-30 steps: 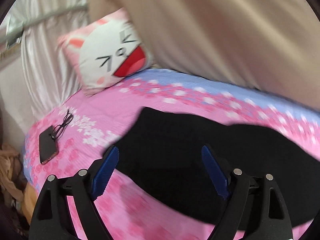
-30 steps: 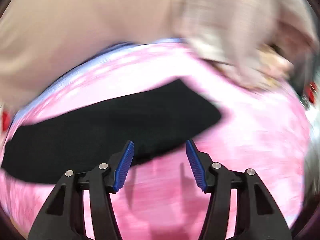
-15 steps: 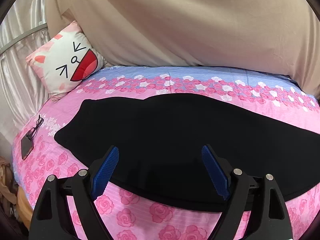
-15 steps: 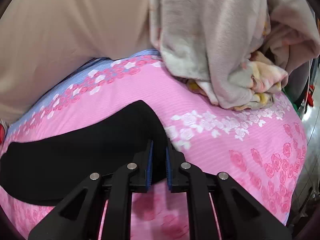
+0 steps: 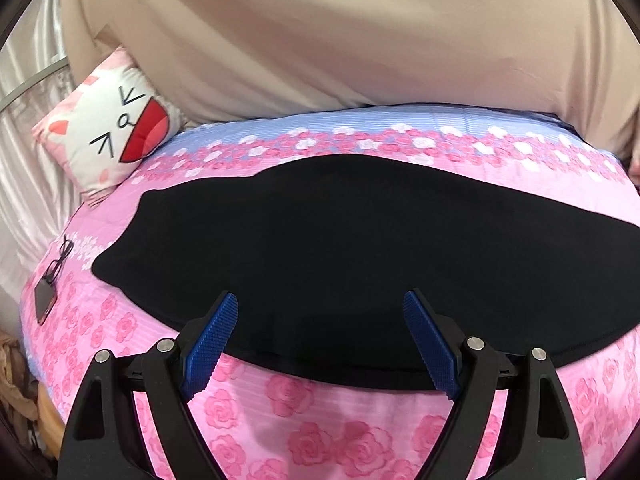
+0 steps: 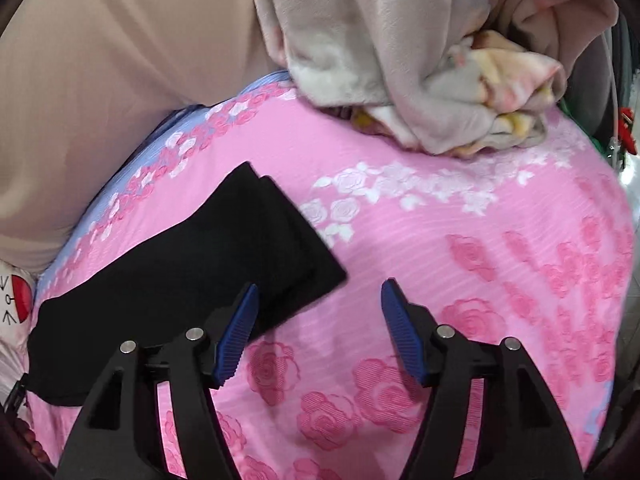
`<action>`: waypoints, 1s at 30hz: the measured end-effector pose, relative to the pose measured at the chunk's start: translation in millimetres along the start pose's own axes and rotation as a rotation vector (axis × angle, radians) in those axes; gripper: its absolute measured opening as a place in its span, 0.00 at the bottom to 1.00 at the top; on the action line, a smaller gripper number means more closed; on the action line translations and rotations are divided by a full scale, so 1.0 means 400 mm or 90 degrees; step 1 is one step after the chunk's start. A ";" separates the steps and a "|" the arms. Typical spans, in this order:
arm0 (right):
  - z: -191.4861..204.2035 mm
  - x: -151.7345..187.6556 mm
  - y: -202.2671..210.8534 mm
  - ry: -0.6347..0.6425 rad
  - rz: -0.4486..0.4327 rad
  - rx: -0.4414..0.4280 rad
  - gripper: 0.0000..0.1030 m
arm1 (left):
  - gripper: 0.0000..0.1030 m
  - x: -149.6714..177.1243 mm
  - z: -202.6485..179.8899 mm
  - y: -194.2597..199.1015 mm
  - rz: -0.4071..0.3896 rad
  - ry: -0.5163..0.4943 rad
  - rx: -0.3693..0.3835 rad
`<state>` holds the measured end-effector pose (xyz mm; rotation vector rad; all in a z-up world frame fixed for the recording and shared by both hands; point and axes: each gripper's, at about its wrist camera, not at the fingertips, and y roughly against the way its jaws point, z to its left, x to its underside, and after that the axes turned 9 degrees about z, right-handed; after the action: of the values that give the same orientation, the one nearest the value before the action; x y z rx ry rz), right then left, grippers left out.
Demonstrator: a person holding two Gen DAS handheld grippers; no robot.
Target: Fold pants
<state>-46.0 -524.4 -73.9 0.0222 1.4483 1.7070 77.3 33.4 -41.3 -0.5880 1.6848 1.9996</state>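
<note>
The left gripper [image 5: 322, 334] stands wide open with nothing between its blue pads [image 5: 210, 346]; its tips hang over the near edge of the black pants [image 5: 340, 248], whether touching the cloth cannot be told; the pants lie flat on the pink rose-print bedsheet [image 5: 312, 420], a long dark band running across the bed, smooth and featureless in this view, the near hem curving just behind the fingers. In the right wrist view the right gripper [image 6: 318, 326] is also open and empty, its jaws having just been opening; the left pad [image 6: 236, 336] sits over the near corner of the pants [image 6: 192, 276], the other over bare sheet [image 6: 460, 272]; this end of the pants shows two stacked layers with slightly offset corners and a straight end edge. Farther off to the left lie a phone [image 5: 42, 300] and a pair of glasses [image 5: 60, 256], then a cartoon-face pillow [image 5: 112, 136] against a beige curtain [image 5: 340, 40]; to the right a heap of grey and yellow blankets [image 6: 420, 60] rests on the far part of the sheet.

Half a second ago the right jaws were nearly pinched together at the pants' end corner; now they are parted and that end lies flat, farther to the left in the view. In the left view the pants sit much as before, the pillow slightly lower and nearer.
</note>
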 end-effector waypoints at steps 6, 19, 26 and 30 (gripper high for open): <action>0.048 -0.028 -0.033 0.007 -0.010 0.014 0.35 | 0.80 0.023 -0.024 0.013 -0.005 -0.025 0.017; 0.619 -0.017 0.125 0.236 -0.060 -0.202 0.17 | 0.80 0.056 0.168 0.021 -0.020 0.056 -0.017; 1.060 0.220 -0.036 0.454 0.063 -0.241 0.17 | 0.80 0.090 0.311 0.026 -0.021 0.096 -0.036; 1.160 0.383 -0.176 0.525 0.149 -0.202 0.18 | 0.80 0.113 0.387 0.020 -0.021 0.119 -0.043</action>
<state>141.9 -68.2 -57.4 -0.7942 1.7616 2.2609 31.3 188.1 -37.0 -0.8441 1.7064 2.0377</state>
